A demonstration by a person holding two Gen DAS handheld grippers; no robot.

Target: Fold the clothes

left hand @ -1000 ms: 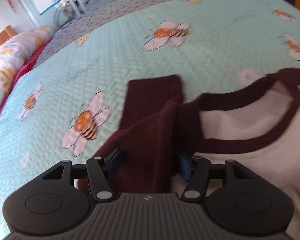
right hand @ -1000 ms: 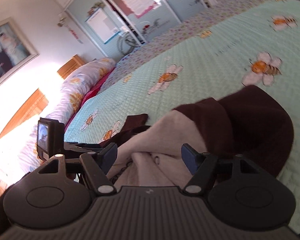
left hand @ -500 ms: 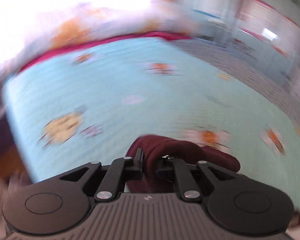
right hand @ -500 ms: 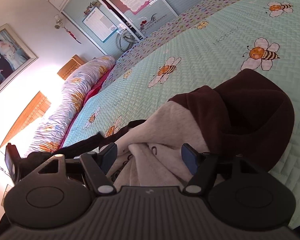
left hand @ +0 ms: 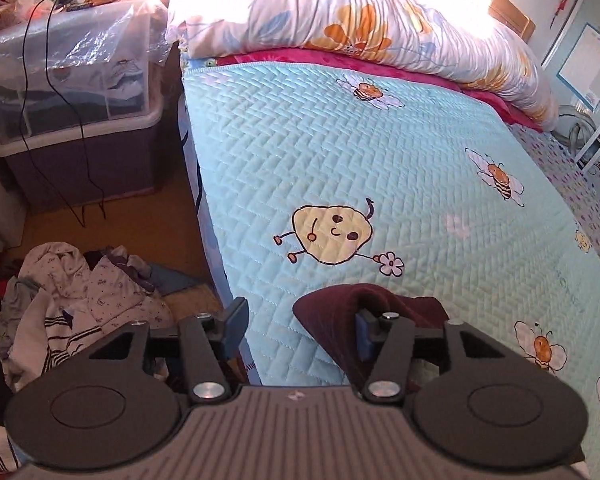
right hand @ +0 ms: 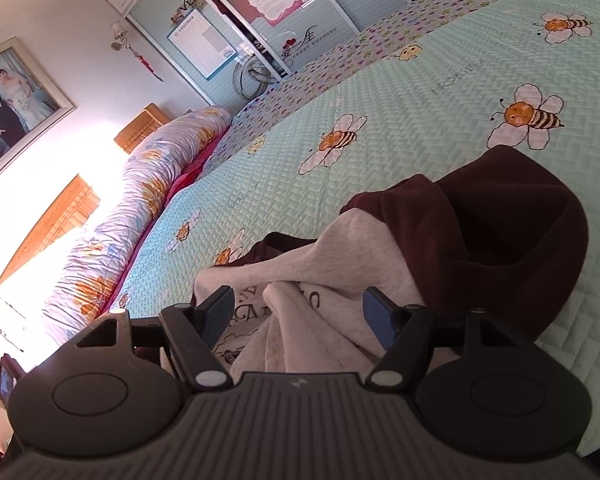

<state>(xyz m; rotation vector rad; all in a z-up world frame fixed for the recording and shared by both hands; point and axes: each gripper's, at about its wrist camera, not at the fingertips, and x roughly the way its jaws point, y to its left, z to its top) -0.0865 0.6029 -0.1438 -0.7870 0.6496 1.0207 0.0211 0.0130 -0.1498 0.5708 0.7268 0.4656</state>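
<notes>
left gripper (left hand: 298,326) jaws are opening, nothing pinched: the maroon sleeve (left hand: 340,312) lies slack on the quilt (left hand: 340,140) near its left edge, draped against the right-hand finger only, the other finger hanging past the quilt edge over the floor. right gripper (right hand: 298,316) jaws apart, straddling the bunched grey body of the sweatshirt (right hand: 332,248), pads not squeezing it as far as I can see; the maroon hood (right hand: 508,216) is heaped just beyond, toward the quilt's middle

read: sleeve is pulled out sideways, body is a crumpled pile near the near edge, so we're at spread-flat, not fold

to do it well:
- clear the left finger out of the sleeve cleanly, lift away so the cloth doesn't drag back
- keep the sleeve end on the quilt; it's close to the left edge and could slide off toward the laundry pile (left hand: 72,300) on the floor
- right: grab one layer at hem or shoulder, not the whole wad, then draw toward the open quilt
- flatten hood and print side before any crease
- watch the fleece, thick and springy, it'll hold wrinkles under a fold
</notes>
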